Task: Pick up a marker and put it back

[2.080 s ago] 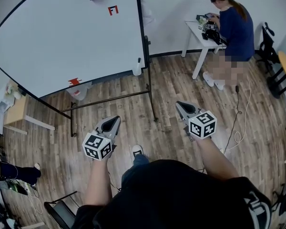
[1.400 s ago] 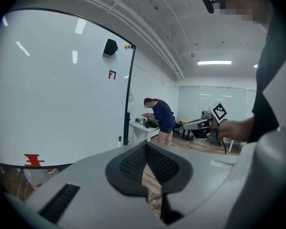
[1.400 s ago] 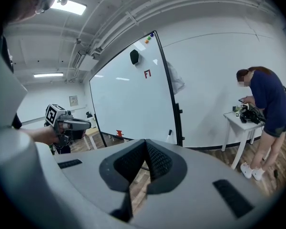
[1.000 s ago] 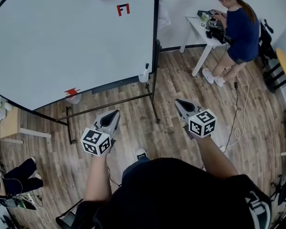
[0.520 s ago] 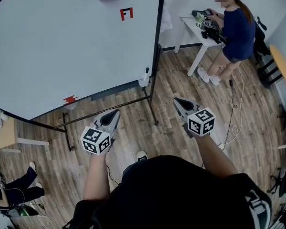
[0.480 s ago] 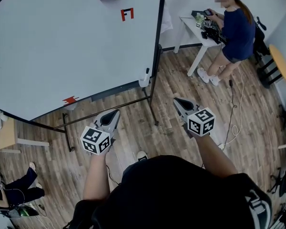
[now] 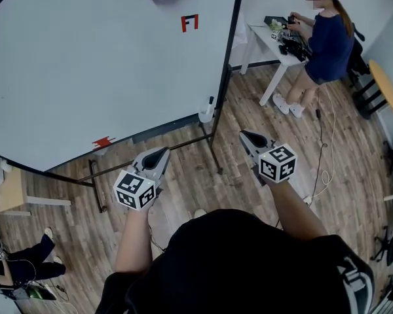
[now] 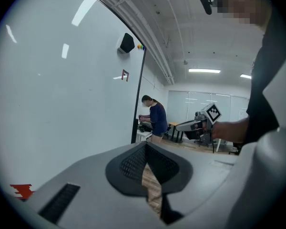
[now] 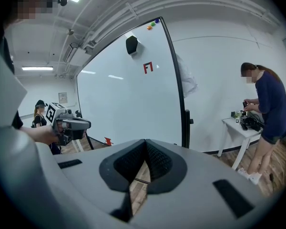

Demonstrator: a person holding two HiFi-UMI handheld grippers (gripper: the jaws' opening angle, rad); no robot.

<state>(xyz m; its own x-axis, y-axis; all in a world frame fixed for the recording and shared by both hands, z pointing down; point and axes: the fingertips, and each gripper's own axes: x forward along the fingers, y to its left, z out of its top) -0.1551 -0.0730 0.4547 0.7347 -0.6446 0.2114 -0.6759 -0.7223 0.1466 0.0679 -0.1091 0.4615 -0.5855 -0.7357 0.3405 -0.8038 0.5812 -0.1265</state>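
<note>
Left gripper [image 8: 146, 146]: jaws closed tip to tip, nothing between them, only floor [image 8: 153, 190] showing through the slit below. Right gripper [image 9: 145, 142]: same, jaws together and empty.

Head view: both grippers held out level above the wood floor, well apart. The marker [image 7: 211, 101] stands upright in a white holder [image 7: 205, 116] at the foot of the whiteboard [image 7: 105, 64], just beside its dark right post [image 7: 229, 57]. It sits at about 1 o'clock from the left gripper and 10 o'clock from the right. Neither is near it yet.

We judge the step to be the approach, pick-up not yet begun.
- The right gripper looks the closer one.
- Open the jaws before arriving, not at the holder.
- Come down on the shaft above the holder's rim, jaws either side, and close on the shaft only.
- Lift straight up along the marker's axis, or the holder is likely to tip.

View differences:
- Only the head view shows the marker and holder; we cannot pick them out in either gripper view.
- The left gripper view sees the board nearly edge-on, with the right gripper at 3 o'clock.
- The right gripper view faces the board, with the left gripper at 9 o'clock and a person in a cap [image 9: 39, 109] behind it, absent elsewhere.
- All three views show the person at the desk [image 7: 265, 34].
</note>
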